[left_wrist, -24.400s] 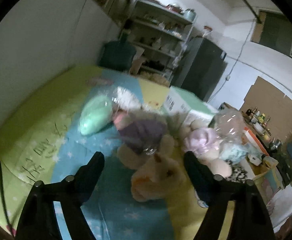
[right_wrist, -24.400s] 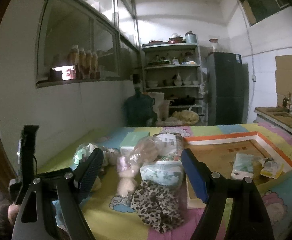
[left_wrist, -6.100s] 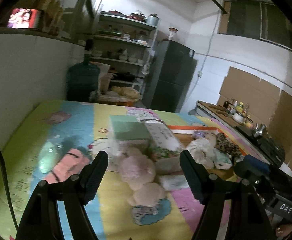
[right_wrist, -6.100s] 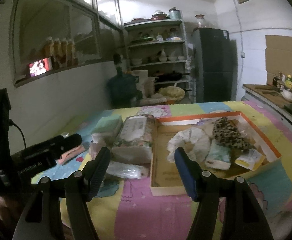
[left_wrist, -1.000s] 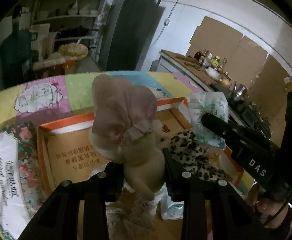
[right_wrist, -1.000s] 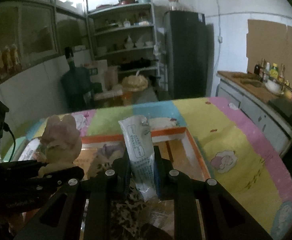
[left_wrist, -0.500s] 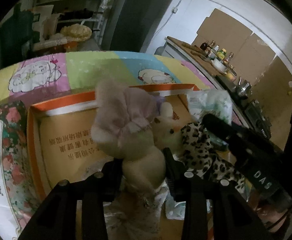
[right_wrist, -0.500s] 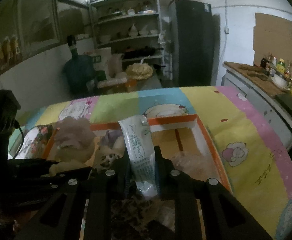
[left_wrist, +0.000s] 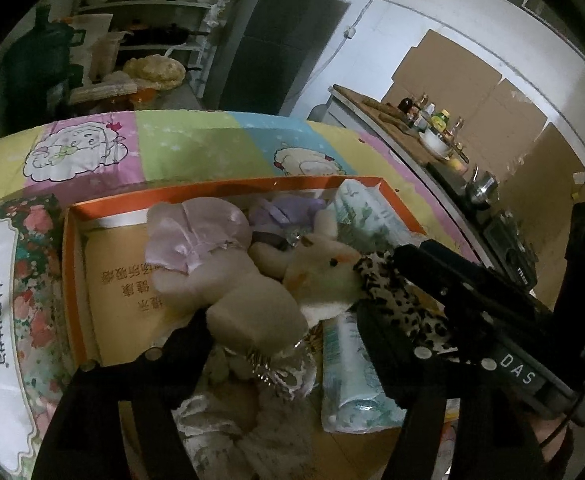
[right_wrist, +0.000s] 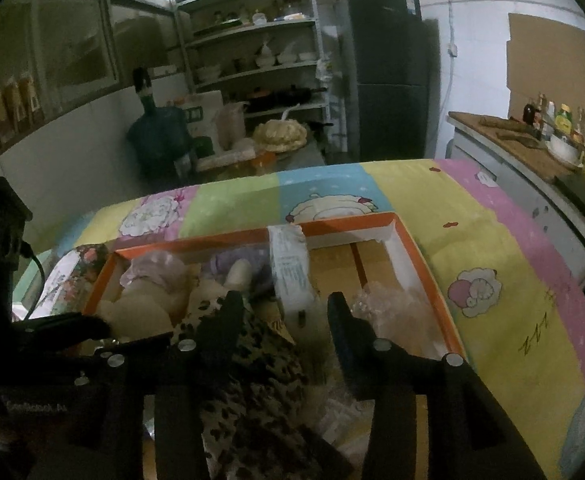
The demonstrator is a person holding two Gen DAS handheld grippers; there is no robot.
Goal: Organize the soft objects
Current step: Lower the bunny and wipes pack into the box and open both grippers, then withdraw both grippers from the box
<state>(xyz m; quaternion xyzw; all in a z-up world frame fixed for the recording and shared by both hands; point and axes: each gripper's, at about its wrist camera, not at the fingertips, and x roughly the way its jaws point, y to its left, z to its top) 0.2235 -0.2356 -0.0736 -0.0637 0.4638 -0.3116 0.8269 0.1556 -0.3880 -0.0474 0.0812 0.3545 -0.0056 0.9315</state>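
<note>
An orange-rimmed cardboard box (left_wrist: 77, 280) on the bed holds several soft things. My left gripper (left_wrist: 280, 332) has its fingers spread, and the plush toy in a pink bonnet (left_wrist: 212, 264) rests between them inside the box, beside a white plush (left_wrist: 324, 276) and a leopard-print cloth (left_wrist: 396, 300). My right gripper (right_wrist: 284, 320) is open over the same box (right_wrist: 424, 264). The white tissue packet (right_wrist: 290, 272) stands loose between its fingers, leaning on the far wall. The bonnet plush (right_wrist: 148, 292) lies at the left.
A floral tissue pack (left_wrist: 8, 300) lies left of the box. A crinkled plastic bag (right_wrist: 392, 304) sits in the box's right part. The patchwork bedcover (right_wrist: 512, 280) stretches to the right. Shelves, a fridge and a counter with bottles stand behind.
Both grippers have lowered into the box and opened. The bonnet plush and the tissue packet, held half a second ago, now rest inside the box.
</note>
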